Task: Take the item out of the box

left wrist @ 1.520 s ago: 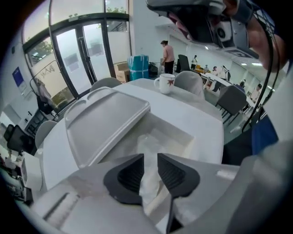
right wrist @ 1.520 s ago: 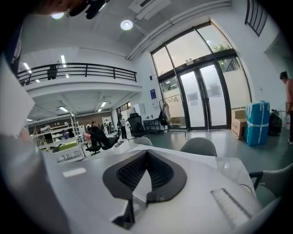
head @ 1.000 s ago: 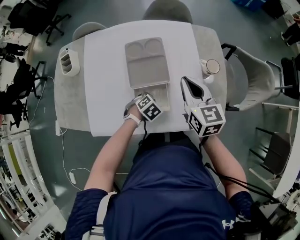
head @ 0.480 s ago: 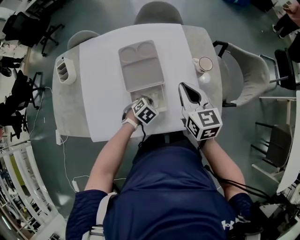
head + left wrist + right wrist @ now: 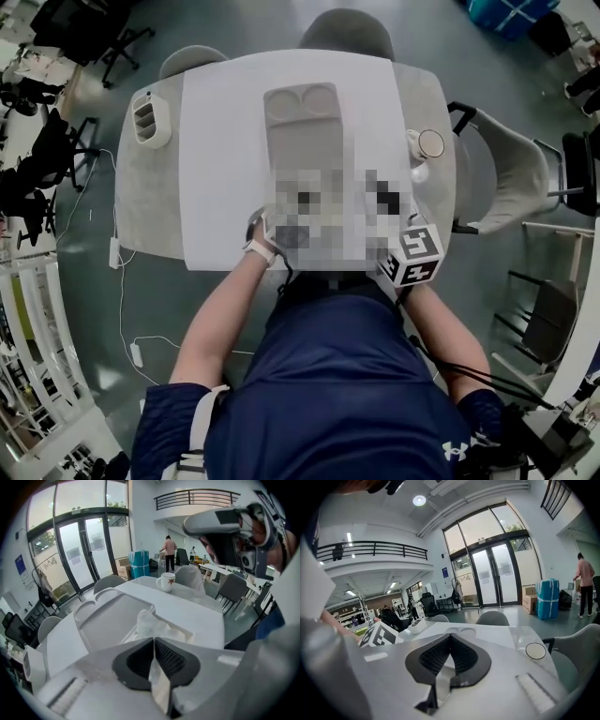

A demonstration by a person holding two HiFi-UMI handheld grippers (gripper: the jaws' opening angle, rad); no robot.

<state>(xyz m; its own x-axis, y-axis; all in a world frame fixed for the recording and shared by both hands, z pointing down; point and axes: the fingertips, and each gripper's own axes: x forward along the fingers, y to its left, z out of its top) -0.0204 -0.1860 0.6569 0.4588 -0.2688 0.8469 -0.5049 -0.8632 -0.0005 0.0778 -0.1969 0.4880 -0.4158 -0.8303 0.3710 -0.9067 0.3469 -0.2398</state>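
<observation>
The grey box (image 5: 302,131) lies open on the white mat, its lid with two round wells turned away from me. In the left gripper view a crumpled white item (image 5: 149,623) stands up from the box's near compartment (image 5: 190,634). My left gripper (image 5: 153,641) is shut right at that item, and a pale strip of it shows between the pads. My right gripper (image 5: 450,637) is shut on nothing, held to the right of the box. In the head view only its marker cube (image 5: 419,255) shows; a mosaic patch hides both sets of jaws.
A mug (image 5: 428,143) stands at the table's right edge, also in the left gripper view (image 5: 165,581). A white holder (image 5: 148,117) sits at the far left corner. Grey chairs ring the table. People stand far off in the hall.
The head camera has shifted a little. My left gripper stays at the box's near end and the right one beside it; a mosaic patch now covers both.
</observation>
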